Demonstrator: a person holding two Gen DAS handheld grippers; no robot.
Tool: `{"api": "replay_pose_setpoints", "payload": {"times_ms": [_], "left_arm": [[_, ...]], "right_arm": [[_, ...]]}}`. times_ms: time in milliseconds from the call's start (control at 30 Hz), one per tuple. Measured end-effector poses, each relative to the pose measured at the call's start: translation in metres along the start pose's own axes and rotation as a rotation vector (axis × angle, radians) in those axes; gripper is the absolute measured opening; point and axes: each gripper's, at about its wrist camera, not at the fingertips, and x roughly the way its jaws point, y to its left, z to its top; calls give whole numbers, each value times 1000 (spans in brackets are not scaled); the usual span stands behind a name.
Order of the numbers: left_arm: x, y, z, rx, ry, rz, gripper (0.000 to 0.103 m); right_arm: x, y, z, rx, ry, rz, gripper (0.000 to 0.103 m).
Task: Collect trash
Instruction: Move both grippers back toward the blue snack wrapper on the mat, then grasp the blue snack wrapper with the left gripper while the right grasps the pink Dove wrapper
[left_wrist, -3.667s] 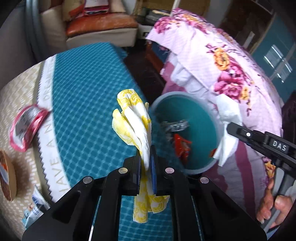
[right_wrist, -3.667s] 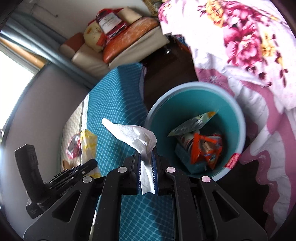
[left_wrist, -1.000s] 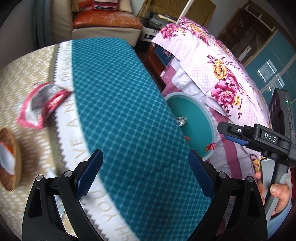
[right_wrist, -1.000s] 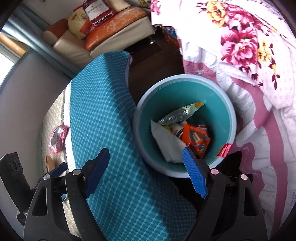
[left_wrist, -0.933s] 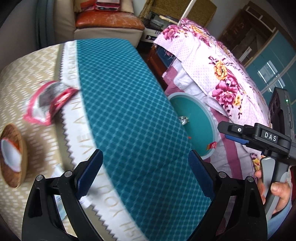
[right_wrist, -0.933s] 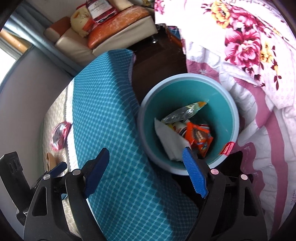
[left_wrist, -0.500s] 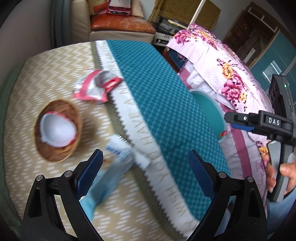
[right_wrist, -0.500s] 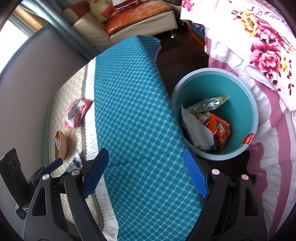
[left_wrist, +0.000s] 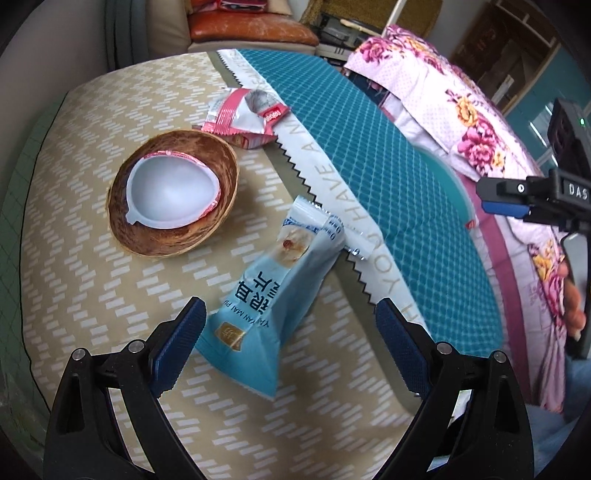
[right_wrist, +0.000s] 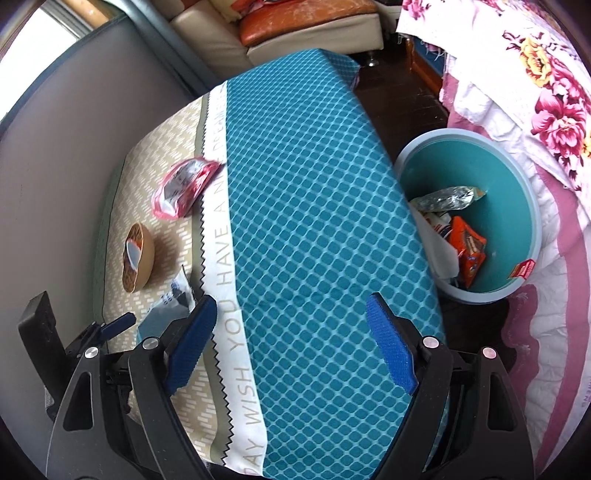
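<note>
A light blue snack wrapper (left_wrist: 275, 291) lies on the beige tablecloth, its near end between the tips of my open, empty left gripper (left_wrist: 290, 323). It shows partly in the right wrist view (right_wrist: 168, 302). A pink and silver wrapper (left_wrist: 245, 118) lies further back; it also shows in the right wrist view (right_wrist: 183, 186). A brown shell bowl (left_wrist: 173, 203) holds a white cup lid. My right gripper (right_wrist: 290, 328) is open and empty above the teal cloth. The teal trash bin (right_wrist: 528, 199) on the floor holds several wrappers and tissue.
The teal checked cloth (right_wrist: 306, 206) covers the table's right half and hangs over its edge beside the bin. A floral bed cover (right_wrist: 546, 85) lies right of the bin. A sofa (right_wrist: 306, 33) stands at the back. The right gripper shows in the left wrist view (left_wrist: 532, 201).
Both grippers let go of their paper into the bin and opened. Both then swung left from the bin to the table; the left one now has the blue wrapper between its tips.
</note>
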Motion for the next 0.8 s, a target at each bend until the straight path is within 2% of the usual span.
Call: {"api": "replay_pose_setpoints", "payload": {"times_ms": [167,367,700,800], "left_arm": [[7,-3,2,71,-6,8,93],[18,-7,8,154,5,58,93],[28,-9,4,170,18,74,93],[30,-11,2,172,21,76,85]], "right_arm": [[7,6,-3,-13,28,2,79],[12,7,-3,-11,37,-1,79],[19,2,-3,-5,57,8,79],[20,3,-4,-9,59,11,79]]}}
